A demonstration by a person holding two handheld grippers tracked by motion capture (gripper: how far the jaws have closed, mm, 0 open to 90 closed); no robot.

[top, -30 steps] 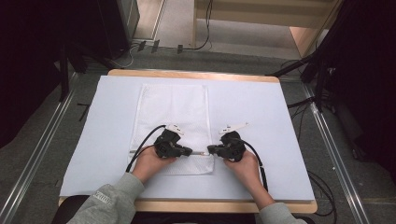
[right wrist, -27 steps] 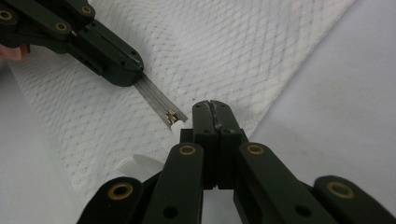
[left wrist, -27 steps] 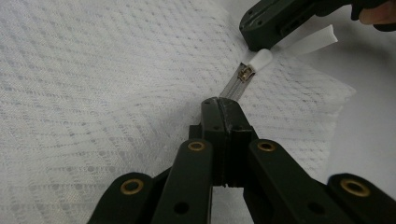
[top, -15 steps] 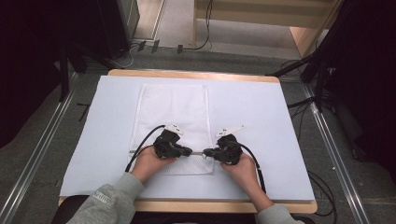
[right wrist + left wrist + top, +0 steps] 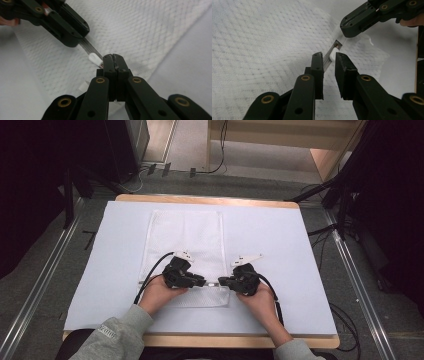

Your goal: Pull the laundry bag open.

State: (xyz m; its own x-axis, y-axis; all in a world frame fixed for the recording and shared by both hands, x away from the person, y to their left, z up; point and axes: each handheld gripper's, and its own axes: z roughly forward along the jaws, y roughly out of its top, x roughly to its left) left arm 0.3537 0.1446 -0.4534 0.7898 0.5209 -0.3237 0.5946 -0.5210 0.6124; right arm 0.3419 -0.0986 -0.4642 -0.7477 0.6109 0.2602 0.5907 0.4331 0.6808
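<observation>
A white mesh bag (image 5: 185,235) lies flat on the white table cover (image 5: 280,250), its zipper running along the near edge. In the left gripper view, my left gripper (image 5: 329,58) stands open. Its jaws have just been opening, and the white zipper pull (image 5: 334,53) sits between the tips without being pressed. My right gripper (image 5: 113,58) is shut on the bag's zipper edge, just beside the pull (image 5: 95,59). In the high view the left gripper (image 5: 202,281) and right gripper (image 5: 221,281) point at each other, tips almost meeting.
The wooden table edge (image 5: 240,340) runs close behind the person's hands. Black cables (image 5: 150,275) trail from both grippers across the cover. Dark equipment and metal rails (image 5: 45,285) flank the table.
The right gripper has edged slightly towards the left one. Both hands otherwise stay at the bag's near edge.
</observation>
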